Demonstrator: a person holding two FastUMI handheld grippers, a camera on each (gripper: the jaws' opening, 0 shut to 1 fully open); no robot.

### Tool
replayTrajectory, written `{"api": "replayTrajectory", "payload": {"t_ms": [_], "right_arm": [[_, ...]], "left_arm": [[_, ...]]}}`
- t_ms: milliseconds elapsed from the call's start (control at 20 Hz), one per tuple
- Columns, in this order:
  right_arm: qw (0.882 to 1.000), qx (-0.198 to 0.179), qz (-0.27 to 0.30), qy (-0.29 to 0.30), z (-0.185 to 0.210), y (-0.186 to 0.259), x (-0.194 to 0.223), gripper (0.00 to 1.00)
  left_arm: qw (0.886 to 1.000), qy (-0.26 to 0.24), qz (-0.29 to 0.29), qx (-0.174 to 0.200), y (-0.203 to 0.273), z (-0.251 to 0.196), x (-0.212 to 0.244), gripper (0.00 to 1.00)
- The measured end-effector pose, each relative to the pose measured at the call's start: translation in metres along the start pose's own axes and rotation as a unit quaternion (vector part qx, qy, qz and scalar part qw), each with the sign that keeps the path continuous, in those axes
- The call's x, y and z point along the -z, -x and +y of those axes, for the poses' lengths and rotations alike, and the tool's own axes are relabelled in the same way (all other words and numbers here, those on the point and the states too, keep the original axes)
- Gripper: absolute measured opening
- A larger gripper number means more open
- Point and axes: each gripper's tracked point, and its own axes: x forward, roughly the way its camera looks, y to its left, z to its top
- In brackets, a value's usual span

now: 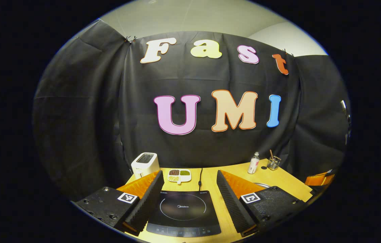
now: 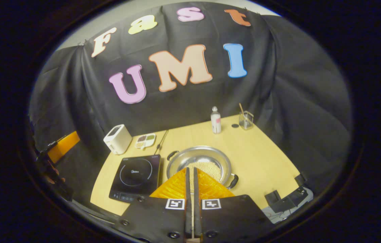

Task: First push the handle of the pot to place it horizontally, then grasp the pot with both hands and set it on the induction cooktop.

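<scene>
**Pot on the worktop beside the cooktop, both hand-held grippers free**

In the left gripper view, your left hand-held gripper (image 1: 188, 189) has its fingers spread wide apart and holds nothing. The induction cooktop (image 1: 183, 212) lies flat on the worktop (image 1: 278, 177) directly between and below those fingers. Beyond it, going left to right along the back, you see a white toaster (image 1: 145, 164), a small divided dish (image 1: 179, 175) with beans, a bottle (image 1: 253, 163) and a glass cup (image 1: 273, 163) with a stick in it. A sliver of the pot's rim peeks out just past your right finger.

In the right gripper view, the induction cooktop (image 2: 136, 177) sits left of the pot (image 2: 200, 163), the two just beside each other. The pot is a shallow metal one with pale grains inside, one side handle (image 2: 171, 155) at its upper left and another at its lower right. Your right hand-held gripper (image 2: 190, 177) has its fingers brought nearly together with only a thin gap, gripping nothing, its tips over the pot's near rim; whether they touch it you cannot tell. The bottle and cup stand well behind the pot.
</scene>
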Motion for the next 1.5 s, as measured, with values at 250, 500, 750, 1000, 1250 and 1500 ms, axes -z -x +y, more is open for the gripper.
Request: {"api": "replayTrajectory", "payload": {"t_ms": [250, 500, 750, 1000, 1250, 1500], "right_arm": [[0.994, -0.005, 0.097, -0.041, -0.025, -0.035, 0.049, 0.03], [0.979, -0.001, 0.195, -0.067, -0.051, -0.071, 0.092, 0.00], [0.952, -0.028, 0.273, -0.133, -0.052, -0.103, 0.123, 0.03], [0.931, -0.008, 0.340, -0.134, -0.079, -0.130, 0.161, 0.02], [0.914, -0.012, 0.372, -0.161, -0.087, -0.157, 0.178, 0.03], [0.900, -0.009, 0.404, -0.164, -0.099, -0.171, 0.192, 0.03]], "left_arm": [[1.000, 0.009, 0.022, -0.005, -0.023, -0.014, 0.016, 0.92], [0.999, 0.021, 0.043, -0.022, -0.046, -0.025, 0.029, 0.96], [0.997, 0.023, 0.056, -0.054, -0.064, -0.027, 0.036, 0.92], [0.994, 0.024, 0.070, -0.079, -0.078, -0.035, 0.046, 0.96], [0.991, 0.025, 0.092, -0.093, -0.087, -0.050, 0.066, 0.96], [0.987, 0.034, 0.119, -0.104, -0.095, -0.067, 0.088, 0.96]]}}
